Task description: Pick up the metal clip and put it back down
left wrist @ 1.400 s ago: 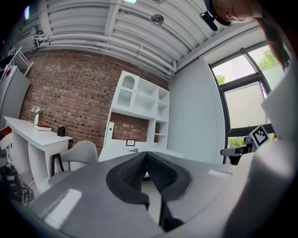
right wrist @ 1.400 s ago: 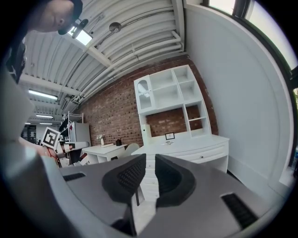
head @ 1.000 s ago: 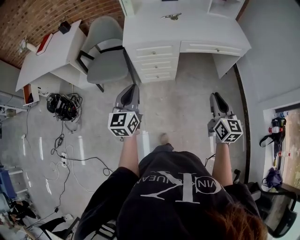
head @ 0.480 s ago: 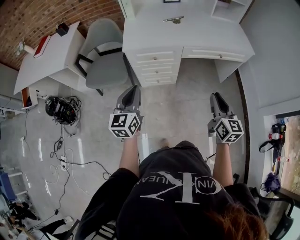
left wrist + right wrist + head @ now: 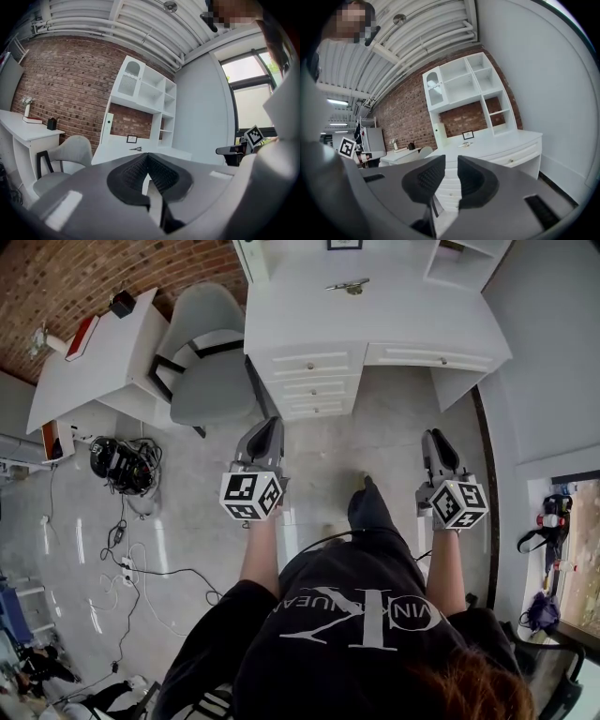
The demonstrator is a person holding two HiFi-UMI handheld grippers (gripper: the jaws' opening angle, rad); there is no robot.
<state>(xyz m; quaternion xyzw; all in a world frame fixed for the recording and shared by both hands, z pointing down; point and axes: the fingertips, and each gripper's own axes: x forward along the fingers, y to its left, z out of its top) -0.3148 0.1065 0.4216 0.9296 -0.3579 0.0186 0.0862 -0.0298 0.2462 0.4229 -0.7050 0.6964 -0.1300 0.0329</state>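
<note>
Nearest us, the left gripper (image 5: 265, 427) is pressed together on nothing. The right gripper (image 5: 435, 439) is slightly spread and also empty. Both hang over the floor (image 5: 375, 427), well short of the counter (image 5: 309, 315). The metal clip (image 5: 349, 284) lies untouched toward the back of the counter. In our judgement the risk is this: the clip looks thin and low, so an off-centre approach could push it along the smooth top rather than seize it.

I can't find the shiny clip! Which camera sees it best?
The head view: the metal clip lies whole on the white desk, seen from above. Both gripper views show it only as a tiny far speck.
</note>
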